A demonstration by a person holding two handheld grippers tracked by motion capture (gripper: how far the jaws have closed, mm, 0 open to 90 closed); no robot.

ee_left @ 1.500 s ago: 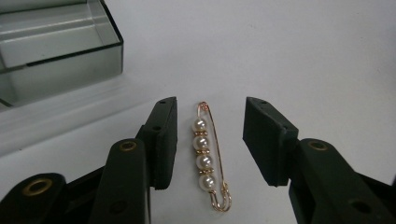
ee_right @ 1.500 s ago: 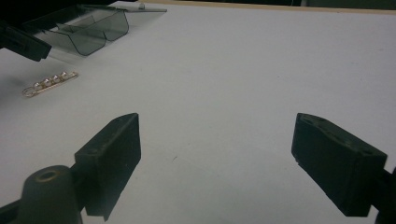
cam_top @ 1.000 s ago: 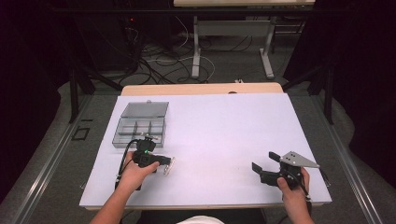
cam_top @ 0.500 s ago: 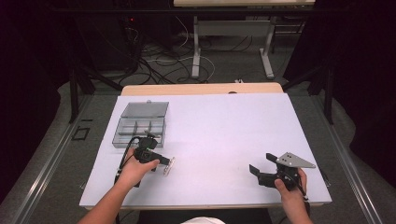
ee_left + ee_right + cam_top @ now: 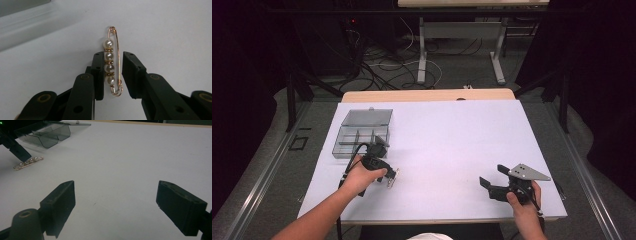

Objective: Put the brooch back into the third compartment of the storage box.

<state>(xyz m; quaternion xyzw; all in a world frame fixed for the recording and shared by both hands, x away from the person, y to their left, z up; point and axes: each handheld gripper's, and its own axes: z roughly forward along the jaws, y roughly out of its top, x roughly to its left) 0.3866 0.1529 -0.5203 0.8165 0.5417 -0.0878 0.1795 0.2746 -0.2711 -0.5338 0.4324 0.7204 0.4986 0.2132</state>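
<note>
Starting at the left of the high view, a smoky clear compartment box (image 5: 362, 132) sits on the white bench (image 5: 447, 135) with its lid folded back behind it. Just in front of the box, the person's left hand (image 5: 362, 175) holds the left gripper (image 5: 390, 178) pointed down at the bench surface. Its own view shows the fingers (image 5: 100, 75) narrowed around a gold safety-pin brooch (image 5: 113, 62) strung with four pearls; the brooch lies flat on the bench between them, one finger close against the pearl side and the other standing a little off the wire side, so it is bracketed but not clearly pinched. From the right gripper view the same brooch (image 5: 28, 162) appears far off to the left, lying flat in front of the box (image 5: 47, 135).

Across a wide stretch of bare bench, near the front right corner, the right hand (image 5: 524, 205) holds the right gripper (image 5: 492, 181), grey plate on top. Its fingers (image 5: 60, 205) are spread wide with nothing between them, hanging just over the bench and pointing toward the left side.
</note>
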